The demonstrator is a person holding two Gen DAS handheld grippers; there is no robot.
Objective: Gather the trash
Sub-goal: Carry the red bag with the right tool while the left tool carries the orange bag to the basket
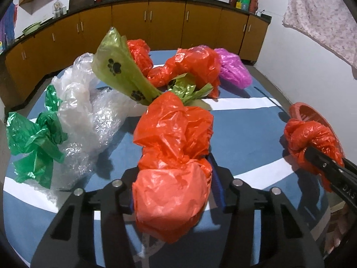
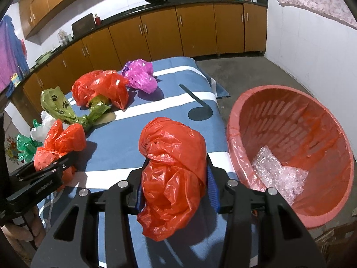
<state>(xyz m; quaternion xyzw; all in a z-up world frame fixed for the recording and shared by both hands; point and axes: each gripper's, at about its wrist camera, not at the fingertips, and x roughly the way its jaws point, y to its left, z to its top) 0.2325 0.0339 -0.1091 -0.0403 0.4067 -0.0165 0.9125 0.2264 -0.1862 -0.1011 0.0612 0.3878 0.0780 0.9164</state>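
Note:
My left gripper is shut on a crumpled red plastic bag held over the blue bed cover. My right gripper is shut on another red plastic bag near the bed's right edge, next to a red slotted basket on the floor. The basket holds a piece of bubble wrap. The right gripper with its bag shows at the right in the left wrist view. On the bed lie a red bag, a pink bag, an olive paw-print bag, a clear bag and a green bag.
Brown kitchen cabinets under a black counter run behind the bed. A concrete floor lies between bed, cabinets and the white wall at right. A patterned cloth hangs at upper right.

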